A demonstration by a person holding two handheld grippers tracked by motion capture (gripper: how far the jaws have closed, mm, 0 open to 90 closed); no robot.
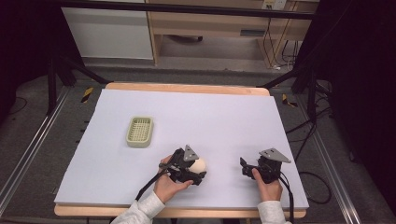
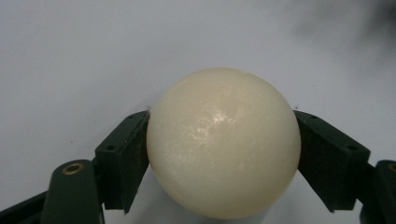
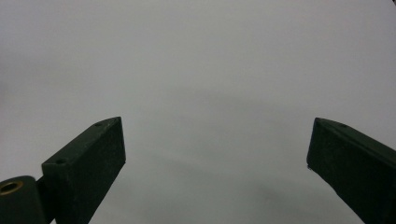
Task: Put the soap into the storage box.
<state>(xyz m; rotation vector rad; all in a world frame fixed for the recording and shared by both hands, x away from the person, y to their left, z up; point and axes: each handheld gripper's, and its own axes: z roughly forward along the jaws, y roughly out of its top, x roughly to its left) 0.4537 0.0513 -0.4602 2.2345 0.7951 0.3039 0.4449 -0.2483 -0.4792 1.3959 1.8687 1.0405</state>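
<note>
Left tongs (image 2: 223, 154) clamped on a cream ball (image 2: 223, 145), jaws pressing both sides, low over the pale table (image 1: 196, 116) near its front edge. Right tongs (image 3: 215, 154) spread apart, nothing between. Green basket (image 1: 140, 131) well apart, farther back left.

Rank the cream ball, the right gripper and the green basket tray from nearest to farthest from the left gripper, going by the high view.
1. Cream ball: held between the jaws of the left gripper.
2. Right gripper: off to its right, near the table's front edge.
3. Green basket tray: farther back and to the left.
</note>
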